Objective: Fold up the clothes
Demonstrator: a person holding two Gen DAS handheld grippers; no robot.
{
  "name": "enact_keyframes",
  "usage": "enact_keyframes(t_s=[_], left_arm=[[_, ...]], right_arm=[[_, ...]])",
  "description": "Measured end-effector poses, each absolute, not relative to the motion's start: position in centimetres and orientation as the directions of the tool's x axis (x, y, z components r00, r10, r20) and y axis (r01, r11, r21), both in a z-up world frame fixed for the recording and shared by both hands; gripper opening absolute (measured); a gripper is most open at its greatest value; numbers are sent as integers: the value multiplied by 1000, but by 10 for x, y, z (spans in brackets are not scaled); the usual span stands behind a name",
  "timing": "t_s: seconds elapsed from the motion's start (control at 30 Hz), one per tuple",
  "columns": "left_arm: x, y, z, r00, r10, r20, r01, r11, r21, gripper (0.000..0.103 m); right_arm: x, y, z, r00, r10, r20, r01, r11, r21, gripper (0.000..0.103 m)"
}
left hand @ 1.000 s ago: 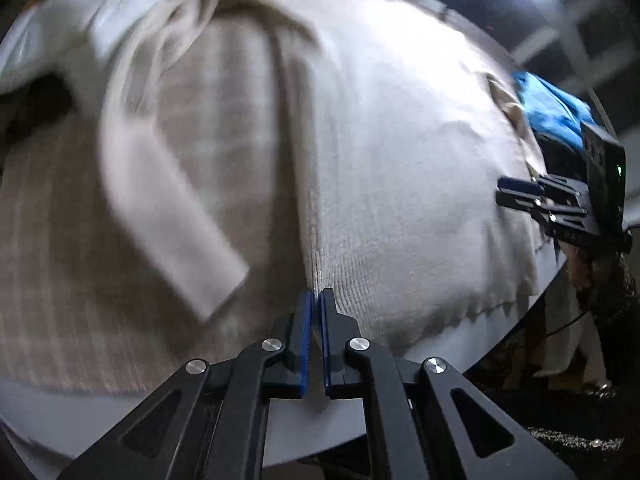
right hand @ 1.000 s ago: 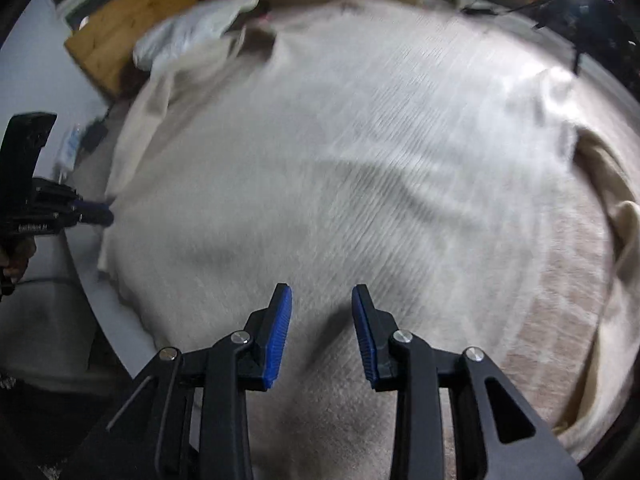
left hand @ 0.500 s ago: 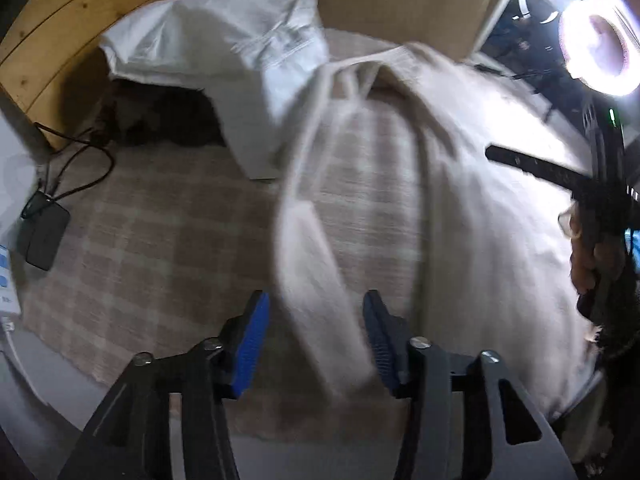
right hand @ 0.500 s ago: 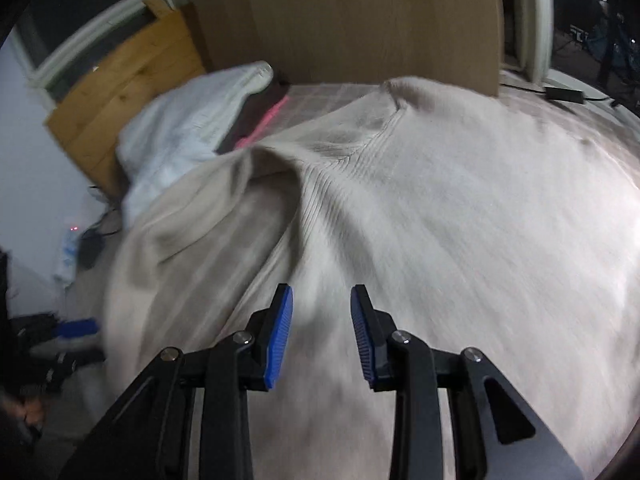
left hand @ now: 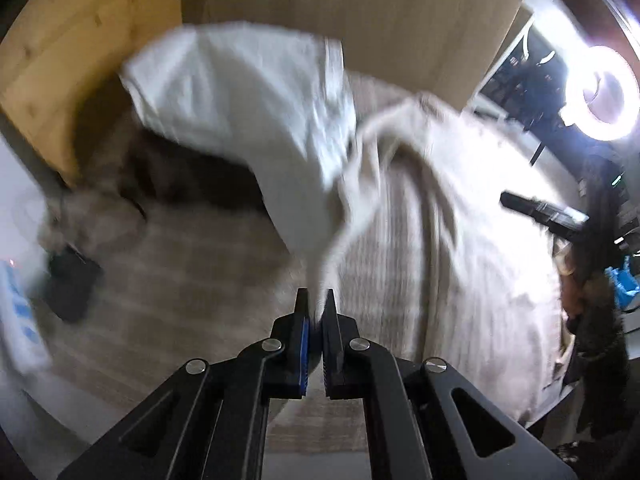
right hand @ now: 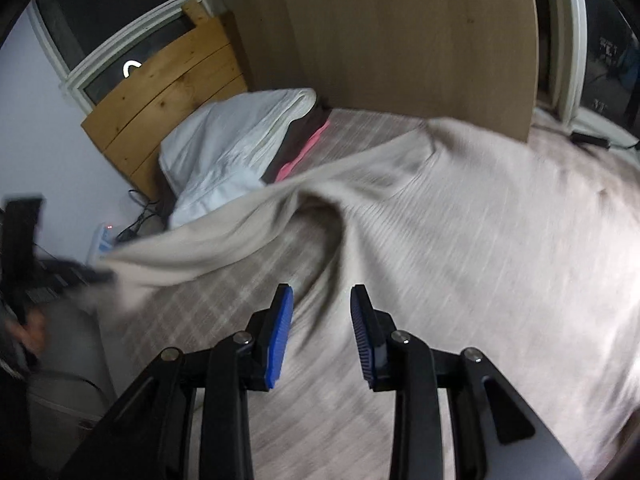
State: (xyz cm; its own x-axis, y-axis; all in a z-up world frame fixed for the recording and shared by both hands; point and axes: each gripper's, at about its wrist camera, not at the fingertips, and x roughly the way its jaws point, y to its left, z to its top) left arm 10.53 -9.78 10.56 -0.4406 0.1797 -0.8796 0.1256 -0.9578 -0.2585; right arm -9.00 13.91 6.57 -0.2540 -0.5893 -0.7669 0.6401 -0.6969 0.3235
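A beige ribbed sweater (right hand: 460,240) lies spread over the checked bed cover (left hand: 192,264). My left gripper (left hand: 315,300) is shut on the end of the sweater's sleeve (left hand: 348,216), and the sleeve hangs lifted off the bed in a taut strip. From the right wrist view the same sleeve (right hand: 224,240) stretches leftward to the left gripper (right hand: 96,276), blurred by motion. My right gripper (right hand: 322,300) hovers open above the sweater's body, beside the armpit fold, with nothing between its fingers.
A white pillow (right hand: 240,140) rests on dark and pink cloth (right hand: 308,148) by the wooden headboard (right hand: 168,92). A tall wood panel (right hand: 400,40) stands behind the bed. A black device (left hand: 72,284) lies at the bed's left edge. A ring light (left hand: 604,96) glows far right.
My left gripper let go of the hem, opened over the sleeve, then shut on it and lifted it. The right gripper travelled across the sweater towards the shoulder, staying open.
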Motion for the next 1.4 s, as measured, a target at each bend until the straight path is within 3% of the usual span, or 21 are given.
enact_keyframes(t_s=[0.17,0.27,0.43,0.63,0.9,0.93,0.97,1.0,1.4], left_arm=[[72,-129,156,-503,199,-841,73,-960,-271,4],[63,-136,169,-510,255,-822,20,-951,-308,4],[57,-120,165,-460,312,-831,-161,-950,-268,4],[45,-129,147,-406,397,-823,-217,-917,-335,4],[60,-133,133,-367,458,-810,-268,-885,-380,4],[61,-132,131,-365,458,-811,-271,-885,-378,4],[62,-129,128,-360,464,-810,-275,-882,-383,4],[63,-126,126,-354,471,-808,-279,-878,-390,4],[99,-2,117,-298,467,-832,-407,-851,-332,4]], right_arm=[[-113,128,63,-256,-567,-783,620,-718,316,30],[-138,108,65,-245,-577,-779,575,-733,362,30],[-199,55,70,-153,-542,-826,461,-779,425,32],[-253,-18,31,4,-326,-945,345,-887,307,33],[-269,-55,-6,90,-153,-984,329,-928,174,32],[-268,-57,-5,75,-149,-986,343,-925,166,31],[-267,-59,-3,59,-147,-987,365,-918,159,14],[-266,-56,1,50,-162,-986,371,-913,169,4],[-253,56,75,-76,-351,-933,390,-872,297,4]])
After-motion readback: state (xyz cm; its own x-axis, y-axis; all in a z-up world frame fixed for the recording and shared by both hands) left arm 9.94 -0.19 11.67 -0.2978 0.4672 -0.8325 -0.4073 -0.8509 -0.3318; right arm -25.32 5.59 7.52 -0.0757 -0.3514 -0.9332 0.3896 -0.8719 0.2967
